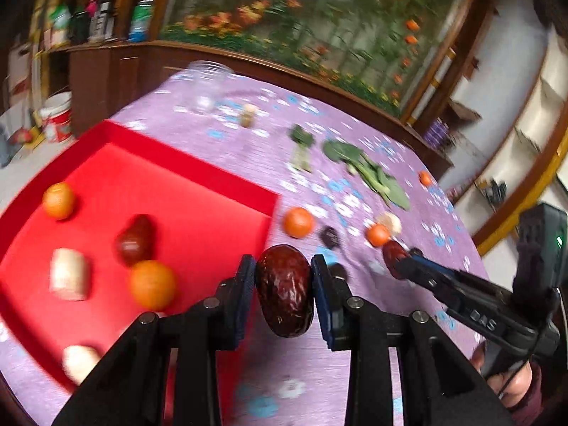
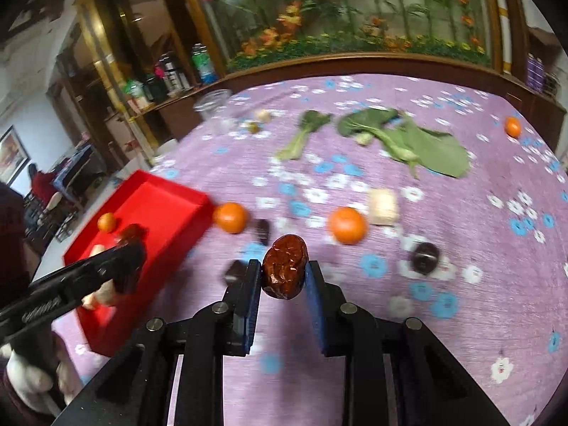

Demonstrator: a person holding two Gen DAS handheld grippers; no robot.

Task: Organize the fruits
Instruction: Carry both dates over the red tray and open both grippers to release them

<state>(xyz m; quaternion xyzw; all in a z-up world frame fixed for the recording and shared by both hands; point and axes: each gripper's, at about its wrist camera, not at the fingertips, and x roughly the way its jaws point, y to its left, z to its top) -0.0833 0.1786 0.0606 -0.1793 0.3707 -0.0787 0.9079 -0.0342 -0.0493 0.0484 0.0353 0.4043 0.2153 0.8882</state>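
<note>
Nearest to me, the left gripper (image 1: 284,284) was closed on a dried red date (image 1: 284,289), the wrinkled fruit standing roughly upright with a blue pad pressed against each flank. It hung just past the near right corner of the red tray (image 1: 213,181), over the purple flowered tablecloth (image 1: 301,365) rather than over the tray itself.

The right gripper (image 2: 284,269) had a second date (image 2: 285,266) between its pads. The left pad touched the fruit; on the right side I could make out a thin gap, so I could not tell whether it was truly pinched. A hand (image 1: 514,383) held that gripper's handle at the table's edge.

Inside the tray lay two small oranges (image 1: 152,284), another reddish date (image 1: 135,243) and two pale, blurred chunks (image 1: 69,273).

Just beyond the tray's right wall sat an orange (image 2: 230,217) on the cloth, then a second one (image 2: 347,225) beside a pale cube (image 2: 382,206), with dark pieces (image 2: 425,256) scattered near them.

Farther back lay leafy greens (image 2: 419,145) and a smaller stalk (image 2: 301,135), a lone orange (image 2: 513,126) near the far right edge, and a clear glass jar (image 2: 213,106) at the far left.
</note>
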